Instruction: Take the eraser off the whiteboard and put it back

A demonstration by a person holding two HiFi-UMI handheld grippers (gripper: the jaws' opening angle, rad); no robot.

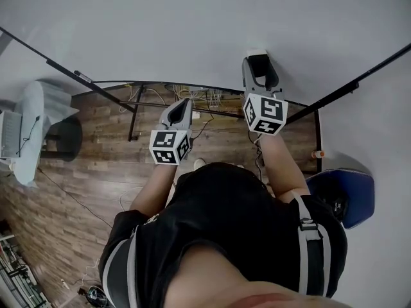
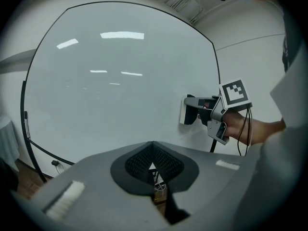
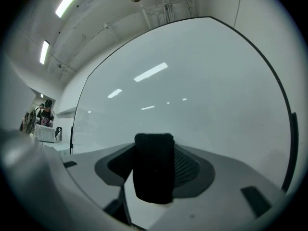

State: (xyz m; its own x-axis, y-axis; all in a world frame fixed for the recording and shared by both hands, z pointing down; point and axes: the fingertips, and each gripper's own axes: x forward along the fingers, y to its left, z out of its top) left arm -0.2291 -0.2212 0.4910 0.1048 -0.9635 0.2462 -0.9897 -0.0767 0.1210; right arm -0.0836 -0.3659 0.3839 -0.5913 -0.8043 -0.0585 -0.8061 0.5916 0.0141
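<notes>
Right claw (image 3: 154,163): clamped on the black eraser (image 3: 154,179), which it holds against the whiteboard (image 3: 207,85).
Left claw (image 2: 153,166): pinched together, empty, back from the board.
Around: cables (image 1: 196,97) on the floor under the board; blue chair (image 1: 353,194) at right.
</notes>
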